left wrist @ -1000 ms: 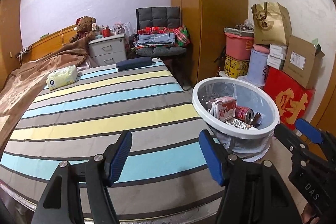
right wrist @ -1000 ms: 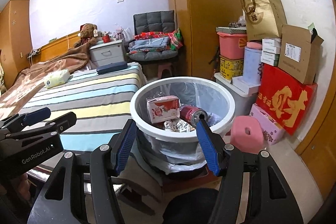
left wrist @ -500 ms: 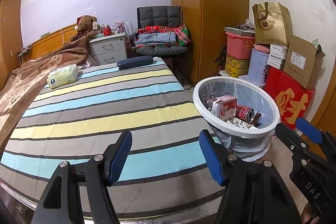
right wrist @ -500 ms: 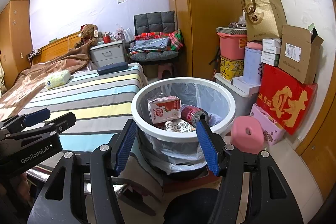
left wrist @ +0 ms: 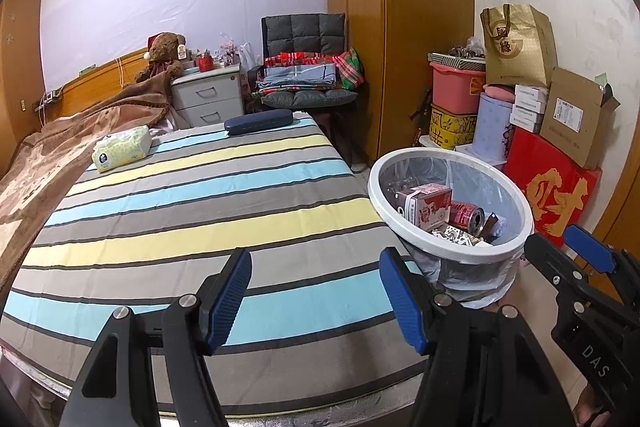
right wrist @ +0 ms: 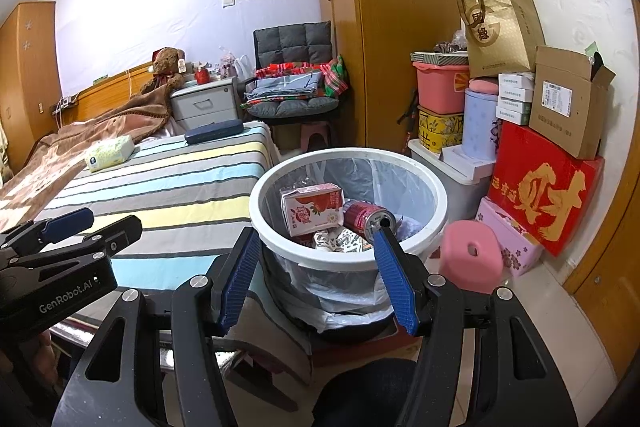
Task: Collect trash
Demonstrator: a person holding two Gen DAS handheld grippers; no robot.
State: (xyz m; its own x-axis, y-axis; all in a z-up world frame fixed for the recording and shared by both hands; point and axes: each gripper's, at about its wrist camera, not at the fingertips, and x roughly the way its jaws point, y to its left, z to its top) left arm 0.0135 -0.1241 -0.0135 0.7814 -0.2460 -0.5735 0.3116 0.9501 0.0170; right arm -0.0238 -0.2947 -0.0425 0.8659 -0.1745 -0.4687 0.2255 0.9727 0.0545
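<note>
Spread and empty over the striped bed (left wrist: pixel 192 195), left gripper (left wrist: pixel 316 291) and right gripper (right wrist: pixel 316 271), the right nearer the bin (right wrist: pixel 434 195) holding carton (right wrist: pixel 312 209) and can (right wrist: pixel 366 217).

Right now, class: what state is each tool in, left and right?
Left tool: open, holding nothing, over the striped bed sheet.
Right tool: open, holding nothing, before the white round trash bin.

Bedroom w/ striped bed (left wrist: pixel 192 211). Nightstand (left wrist: pixel 208 99) at bed's head, grey chair (left wrist: pixel 304 67) right of it, wood wardrobe (left wrist: pixel 400 27) beyond chair.
</note>
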